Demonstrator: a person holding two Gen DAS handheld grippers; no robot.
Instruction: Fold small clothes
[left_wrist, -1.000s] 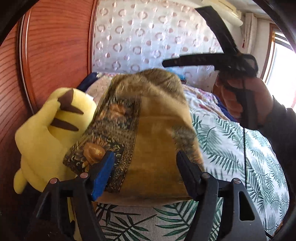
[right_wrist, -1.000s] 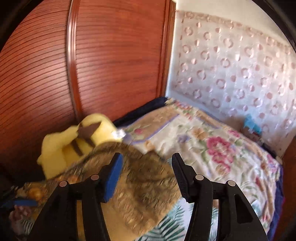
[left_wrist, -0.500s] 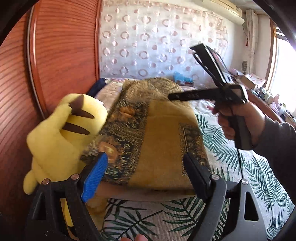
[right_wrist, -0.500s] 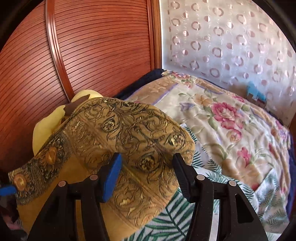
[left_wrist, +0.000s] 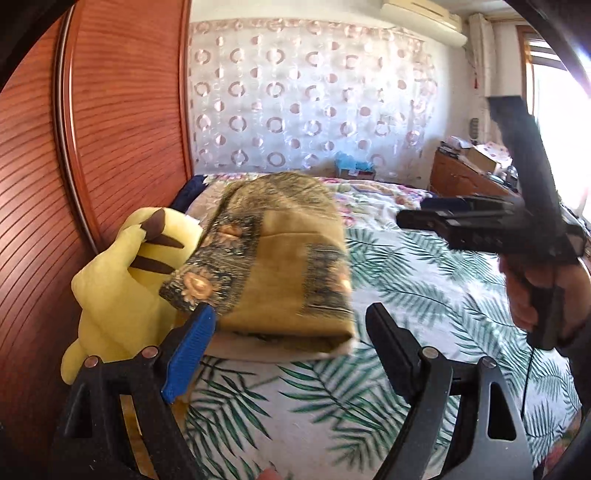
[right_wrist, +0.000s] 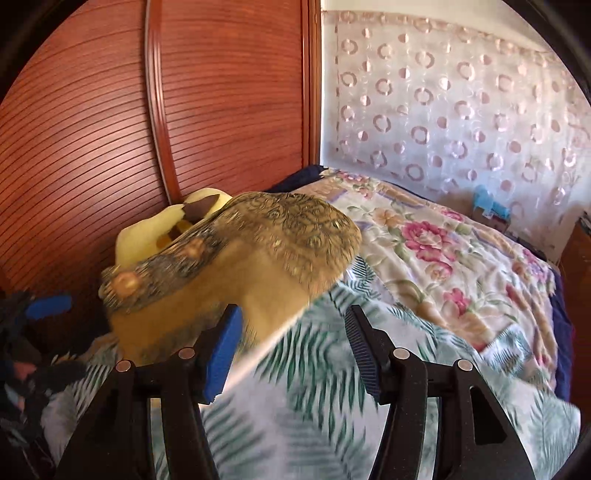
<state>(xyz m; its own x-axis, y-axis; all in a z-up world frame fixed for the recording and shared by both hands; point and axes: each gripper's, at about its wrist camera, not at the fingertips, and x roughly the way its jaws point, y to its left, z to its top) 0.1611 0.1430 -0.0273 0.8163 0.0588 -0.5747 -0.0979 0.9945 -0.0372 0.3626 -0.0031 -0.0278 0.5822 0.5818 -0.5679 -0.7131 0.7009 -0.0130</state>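
A folded mustard-gold garment (left_wrist: 291, 258) with dark ornate borders and orange flower medallions lies on the bed, its surface blurred in both views. It sits just ahead of the left hand-held gripper (left_wrist: 291, 332), slightly toward that gripper's blue-padded finger, and ahead-left of the right hand-held gripper (right_wrist: 291, 332). Both stand with jaws apart and nothing between the pads; the cloth lies beyond the fingertips, untouched. A yellow plush toy (left_wrist: 122, 280) with brown stripes leans against the garment's left side, wedged between it and the red-brown slatted wardrobe (left_wrist: 110, 129). The bedspread (left_wrist: 424, 288) under the garment is white with green palm leaves; farther ahead lies a floral quilt (right_wrist: 436, 251), then a ring-patterned curtain (right_wrist: 443, 96).
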